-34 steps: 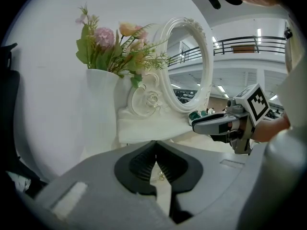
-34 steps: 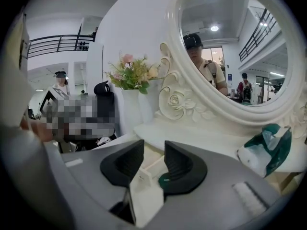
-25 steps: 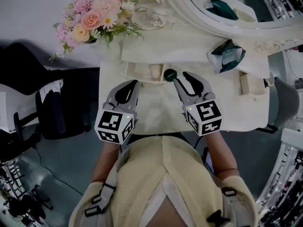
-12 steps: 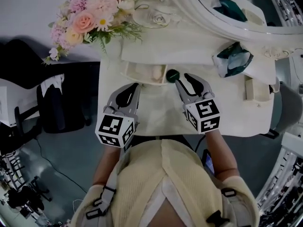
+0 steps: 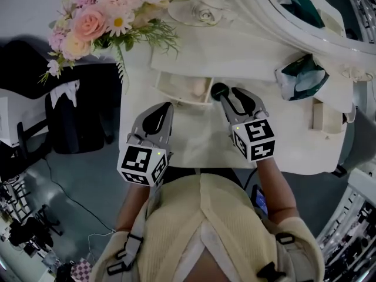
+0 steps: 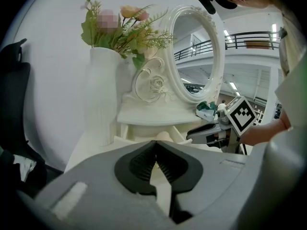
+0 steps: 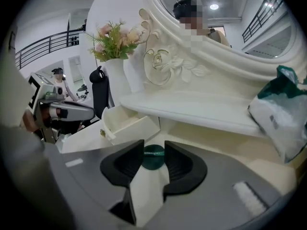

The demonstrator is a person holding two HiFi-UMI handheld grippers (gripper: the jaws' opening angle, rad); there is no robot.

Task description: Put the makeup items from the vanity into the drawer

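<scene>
Near half of the vanity top (image 5: 194, 140) is bare, so there's plenty of room to move around there. The open drawer (image 5: 170, 97) sticks out at far centre and you can get in from above, but the shelf (image 5: 235, 63) hangs right over its back. Far left is blocked by the flower vase (image 6: 103, 99). The right side has a teal-white packet (image 5: 301, 78) and a small box (image 5: 322, 116) in the way.

Both arms are stretched forward from the torso, side by side. The left claw (image 5: 165, 107) is closed, pads together, with nothing between them. The right claw (image 5: 230, 94) is clamped at its tips on a dark green disc (image 7: 154, 158).
</scene>
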